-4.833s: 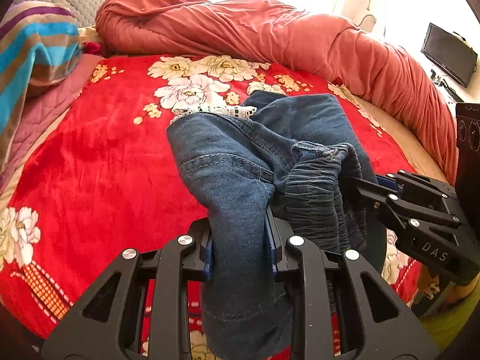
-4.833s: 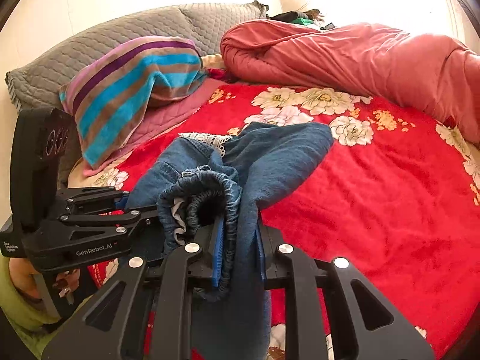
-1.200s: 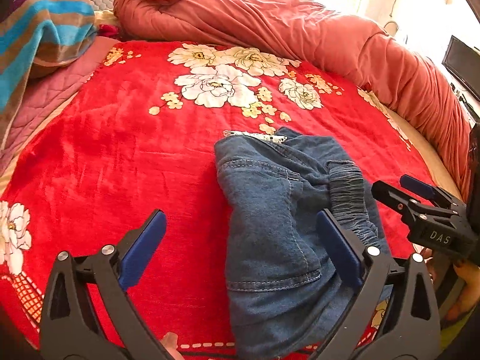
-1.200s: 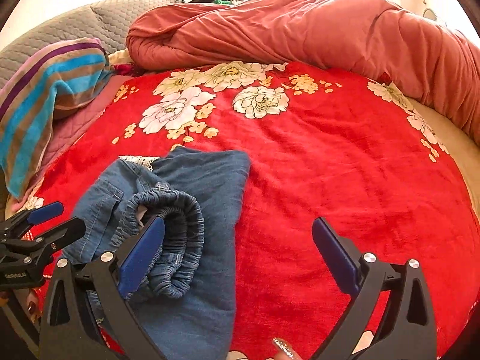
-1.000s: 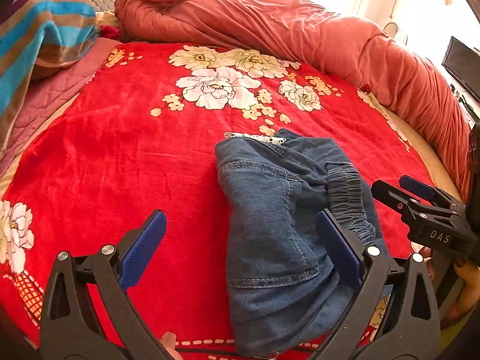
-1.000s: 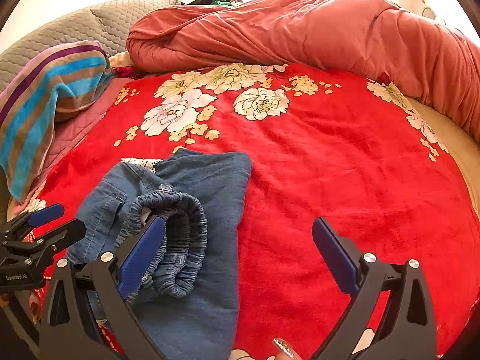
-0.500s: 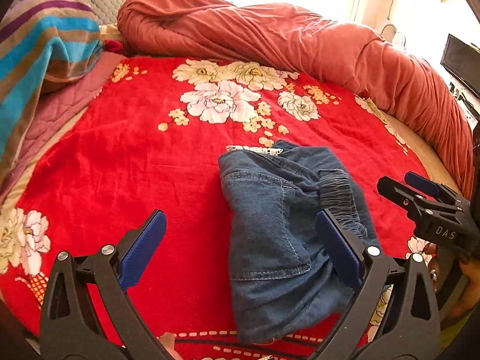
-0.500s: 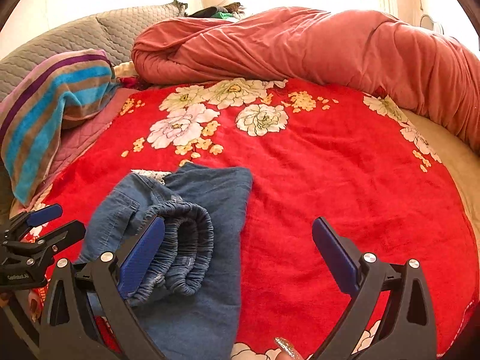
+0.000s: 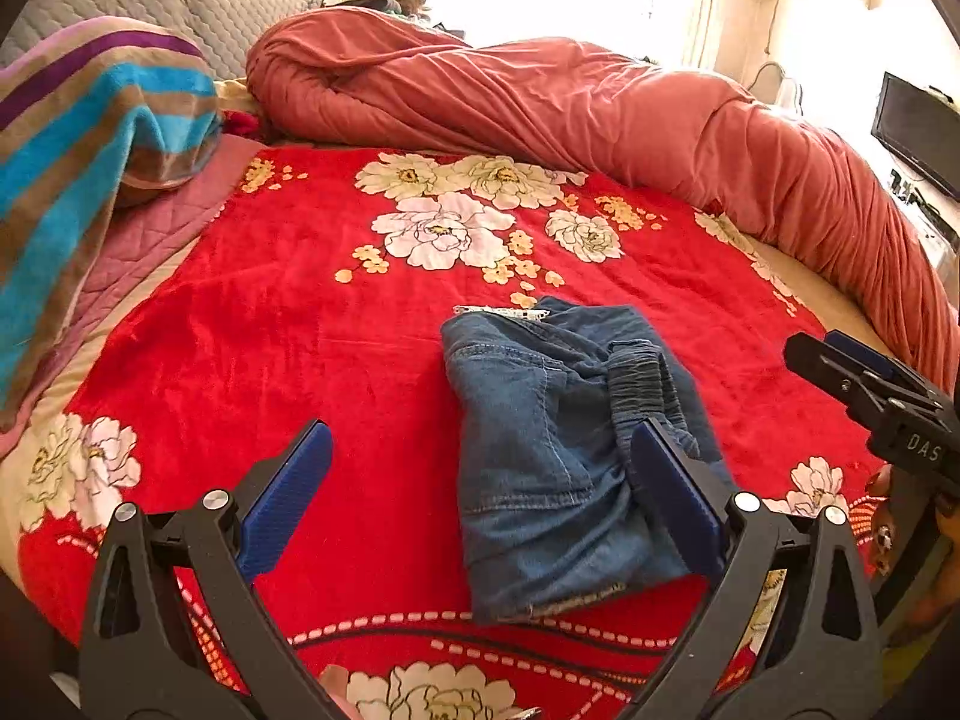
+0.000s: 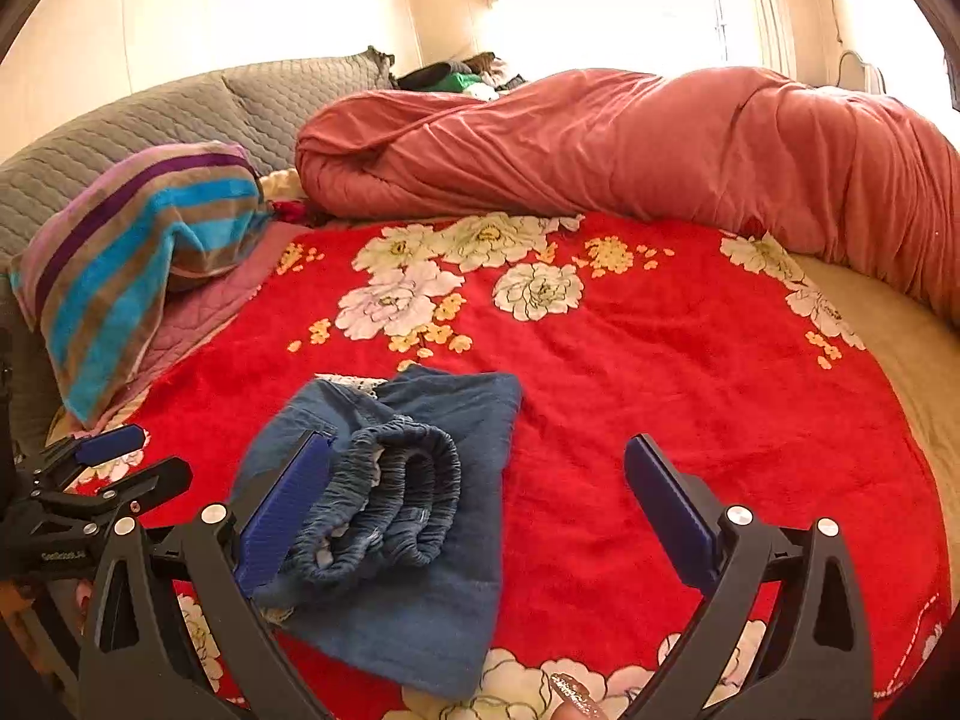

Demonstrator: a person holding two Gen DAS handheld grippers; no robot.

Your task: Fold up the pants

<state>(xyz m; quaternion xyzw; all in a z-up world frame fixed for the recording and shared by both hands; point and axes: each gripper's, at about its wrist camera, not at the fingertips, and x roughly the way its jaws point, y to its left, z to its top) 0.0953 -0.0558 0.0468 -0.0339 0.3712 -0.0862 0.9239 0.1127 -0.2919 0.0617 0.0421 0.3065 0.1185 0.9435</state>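
Folded pants (image 9: pixel 558 456) near blanket (image 9: pixel 252 324) front edge, both tools released, nothing gripped

the letters "das" are showing in pale print on the black body of the right gripper (image 9: pixel 852 369), which is sitting well off to the right of the left gripper (image 9: pixel 480 489). a small white label is sitting on the left gripper's body at the far left of the right gripper's view, too blurred to read.
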